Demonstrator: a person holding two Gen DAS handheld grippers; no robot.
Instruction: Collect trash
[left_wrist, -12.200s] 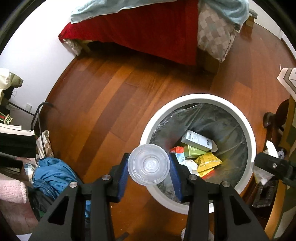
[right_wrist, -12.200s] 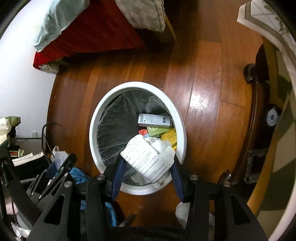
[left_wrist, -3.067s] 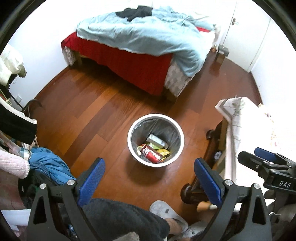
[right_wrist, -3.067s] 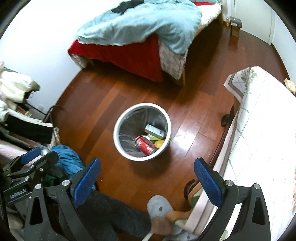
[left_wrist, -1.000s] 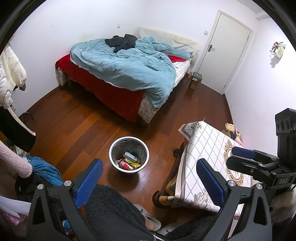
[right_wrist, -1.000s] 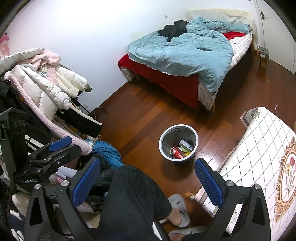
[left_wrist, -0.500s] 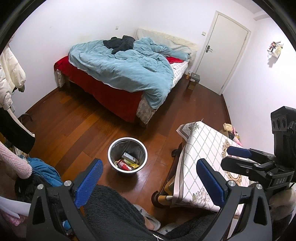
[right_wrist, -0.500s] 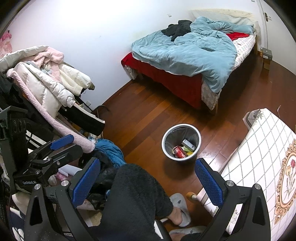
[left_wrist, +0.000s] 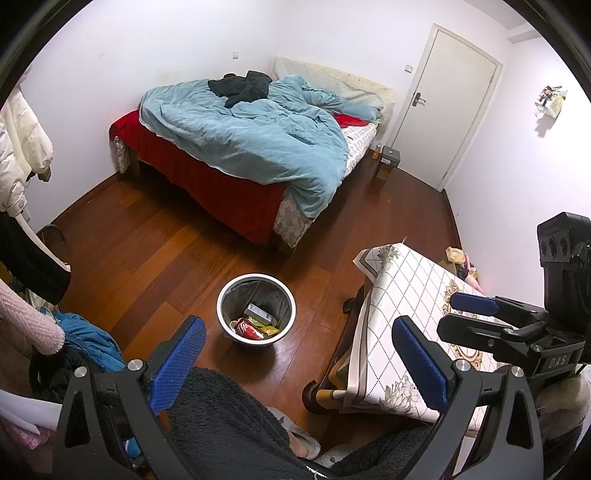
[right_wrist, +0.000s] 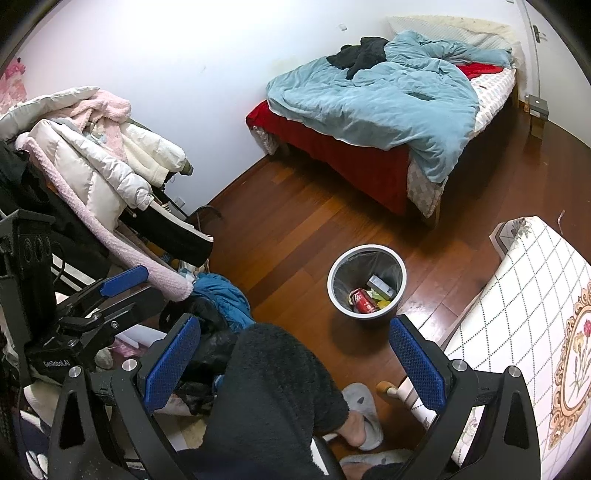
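A round white trash bin with a dark liner stands on the wooden floor, also seen in the right wrist view. Inside lie a red soda can, a white box and yellow wrappers. My left gripper is held high above the floor, wide open and empty. My right gripper is also high, wide open and empty. The right gripper also shows at the right edge of the left wrist view, and the left gripper shows at the left of the right wrist view.
A table with a white checked cloth stands right of the bin. A bed with a blue duvet fills the back. A rack of coats and a blue garment are on the left. The person's dark-clad leg and slippered foot are below.
Both grippers, once shut on a plastic lid and crumpled paper over the bin, are now open and empty. They rose far from the bin; in the last second the view barely shifts.
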